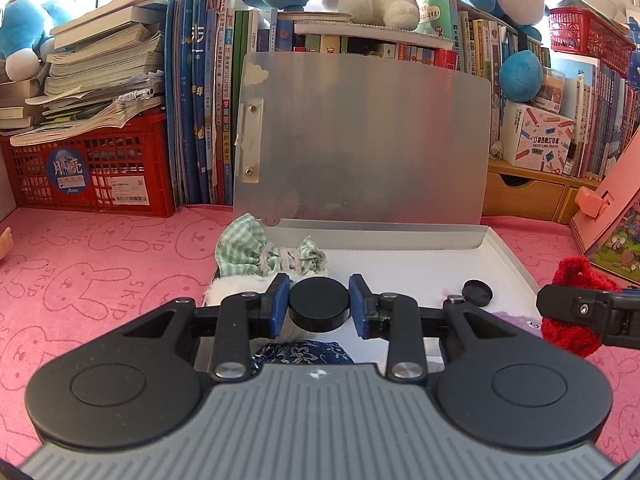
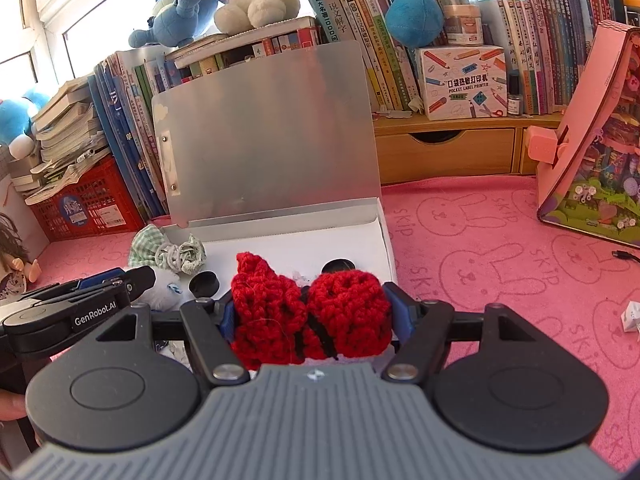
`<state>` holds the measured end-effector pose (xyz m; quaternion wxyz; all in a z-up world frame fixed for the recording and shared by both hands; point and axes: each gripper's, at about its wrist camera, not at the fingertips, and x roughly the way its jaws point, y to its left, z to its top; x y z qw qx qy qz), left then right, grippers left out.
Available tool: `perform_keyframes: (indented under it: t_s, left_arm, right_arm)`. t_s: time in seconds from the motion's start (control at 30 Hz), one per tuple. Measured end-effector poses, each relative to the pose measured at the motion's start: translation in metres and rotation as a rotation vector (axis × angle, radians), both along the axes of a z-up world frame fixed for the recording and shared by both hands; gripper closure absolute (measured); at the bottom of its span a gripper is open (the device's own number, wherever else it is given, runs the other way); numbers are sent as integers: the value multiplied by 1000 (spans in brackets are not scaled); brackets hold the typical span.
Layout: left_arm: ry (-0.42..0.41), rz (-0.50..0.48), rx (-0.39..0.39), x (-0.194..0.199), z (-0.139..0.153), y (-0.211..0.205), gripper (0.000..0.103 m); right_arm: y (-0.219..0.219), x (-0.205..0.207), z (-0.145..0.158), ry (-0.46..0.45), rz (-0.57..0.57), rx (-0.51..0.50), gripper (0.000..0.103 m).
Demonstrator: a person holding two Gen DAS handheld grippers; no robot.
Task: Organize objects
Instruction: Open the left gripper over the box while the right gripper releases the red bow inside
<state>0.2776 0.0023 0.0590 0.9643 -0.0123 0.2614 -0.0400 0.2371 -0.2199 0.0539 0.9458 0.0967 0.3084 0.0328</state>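
Observation:
My left gripper point(image 1: 319, 306) is shut on a black round disc point(image 1: 319, 307) and holds it over the open white box point(image 1: 508, 252). In the right wrist view the disc point(image 2: 205, 284) shows at the tip of the left gripper point(image 2: 200, 282). My right gripper point(image 2: 310, 318) is shut on a red crocheted piece point(image 2: 308, 312) at the box's near edge point(image 2: 386, 240); the red piece also shows in the left wrist view point(image 1: 570, 308). In the box lie a green checked cloth point(image 1: 256, 252), a second black disc point(image 1: 477, 293) and a blue patterned cloth point(image 1: 304, 354).
The box's silver lid point(image 1: 360, 136) stands upright at the back. A pink rabbit-print cloth point(image 2: 500, 248) covers the table. Books, a red crate point(image 1: 88, 172), plush toys and wooden drawers point(image 2: 444, 152) line the back. A pink toy box point(image 2: 596, 136) stands right; a doll point(image 2: 16, 264) left.

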Motion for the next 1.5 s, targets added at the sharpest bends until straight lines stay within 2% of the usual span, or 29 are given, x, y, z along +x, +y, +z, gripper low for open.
perform_keyframes:
  t_s: [0.33, 0.53, 0.67, 0.87, 1.37, 1.5]
  left_arm:
    - [-23, -25, 9, 25, -3, -12, 66]
    - [1, -11, 7, 40, -15, -13, 65]
    - [-17, -20, 51, 42, -22, -15, 65]
    - [-6, -8, 41, 49, -25, -10, 65]
    - [-24, -18, 87, 49, -33, -8, 65]
    - [-29, -15, 70, 48, -31, -7, 65]
  right_arm:
    - [1, 27, -5, 25, 0, -7, 31]
    - [-6, 43, -11, 49, -15, 30, 31]
    - [-6, 47, -20, 59, -16, 31, 31]
    - [-3, 56, -21, 50, -25, 20, 30]
    - [-2, 62, -36, 72, -32, 25, 30]
    - [-1, 61, -33, 61, -34, 16, 29]
